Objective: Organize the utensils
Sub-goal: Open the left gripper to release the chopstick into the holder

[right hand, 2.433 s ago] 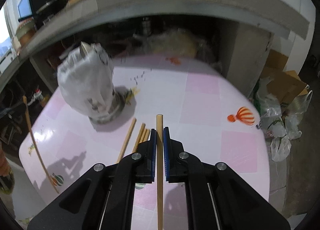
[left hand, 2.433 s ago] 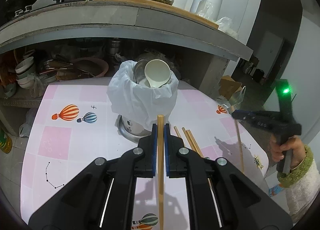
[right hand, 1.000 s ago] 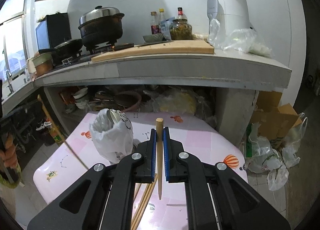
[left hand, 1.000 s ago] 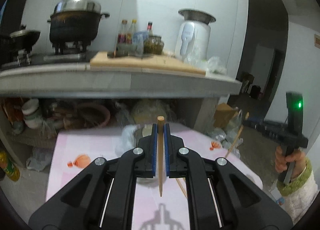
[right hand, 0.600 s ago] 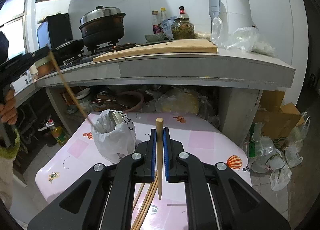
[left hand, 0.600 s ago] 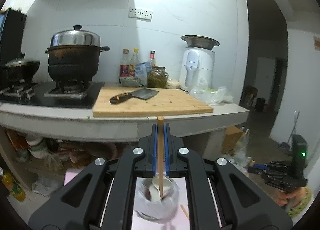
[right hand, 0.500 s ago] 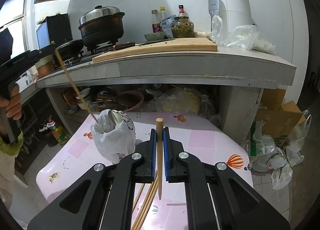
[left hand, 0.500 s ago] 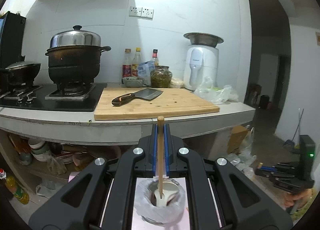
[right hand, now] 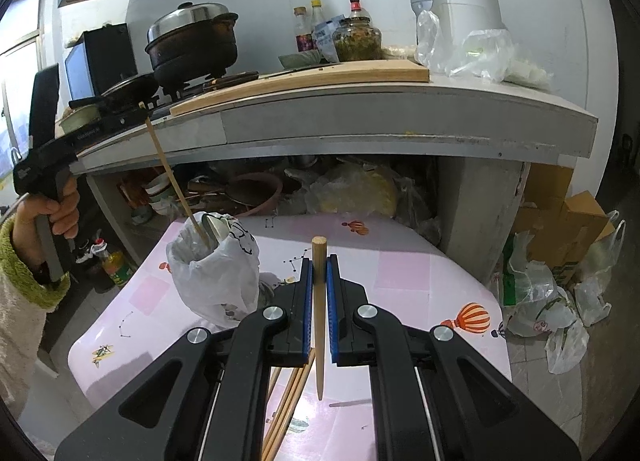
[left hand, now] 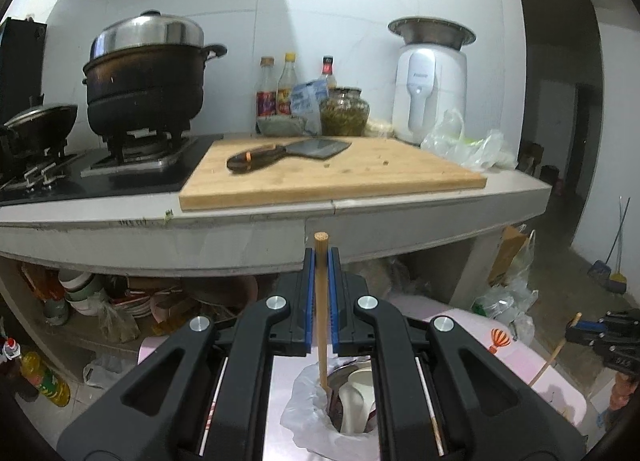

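A low table (right hand: 404, 273) covered in a pink-checked cloth printed with hot-air balloons carries a metal utensil holder (right hand: 216, 273) wrapped in a white plastic bag, standing near its left side, and several loose wooden chopsticks (right hand: 286, 401) lying at its near edge.

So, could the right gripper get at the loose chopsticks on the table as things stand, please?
Probably not yet: the right gripper is shut on a chopstick, so its fingers are occupied, though the loose chopsticks lie uncovered just beneath it.
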The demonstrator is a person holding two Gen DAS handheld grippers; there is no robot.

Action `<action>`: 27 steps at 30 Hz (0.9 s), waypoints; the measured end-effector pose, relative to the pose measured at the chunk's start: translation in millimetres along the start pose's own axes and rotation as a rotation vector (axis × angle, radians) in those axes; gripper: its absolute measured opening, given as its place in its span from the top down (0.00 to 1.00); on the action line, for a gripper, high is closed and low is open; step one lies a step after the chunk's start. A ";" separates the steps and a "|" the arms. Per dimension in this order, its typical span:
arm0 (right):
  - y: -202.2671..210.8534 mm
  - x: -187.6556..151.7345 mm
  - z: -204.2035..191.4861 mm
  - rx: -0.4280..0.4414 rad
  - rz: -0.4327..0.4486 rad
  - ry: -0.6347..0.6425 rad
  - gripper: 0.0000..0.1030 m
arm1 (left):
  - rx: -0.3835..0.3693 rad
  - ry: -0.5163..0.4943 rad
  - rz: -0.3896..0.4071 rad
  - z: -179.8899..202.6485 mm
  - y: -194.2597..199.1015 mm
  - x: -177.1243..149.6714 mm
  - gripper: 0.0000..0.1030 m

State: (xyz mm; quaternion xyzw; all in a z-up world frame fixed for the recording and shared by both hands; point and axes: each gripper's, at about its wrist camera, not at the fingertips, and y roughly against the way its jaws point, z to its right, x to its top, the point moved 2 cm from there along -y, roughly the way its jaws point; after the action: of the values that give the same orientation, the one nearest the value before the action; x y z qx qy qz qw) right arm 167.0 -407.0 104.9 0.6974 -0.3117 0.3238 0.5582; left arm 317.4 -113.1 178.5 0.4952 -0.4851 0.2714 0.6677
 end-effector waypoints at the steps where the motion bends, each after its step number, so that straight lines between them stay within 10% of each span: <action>1: -1.6 -0.3 0.7 0.002 -0.003 -0.002 0.93 | 0.004 -0.003 -0.006 -0.6 -2.9 -2.4 0.95; 27: 0.7 -0.1 0.9 0.006 -0.003 -0.005 0.93 | 0.009 -0.026 -0.131 2.9 -49.5 -62.7 0.95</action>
State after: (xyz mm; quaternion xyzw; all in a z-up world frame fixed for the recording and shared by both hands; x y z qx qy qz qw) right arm 166.4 -408.1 105.1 0.7004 -0.3112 0.3224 0.5556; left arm 334.1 -126.3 101.4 0.5323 -0.4591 0.2226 0.6755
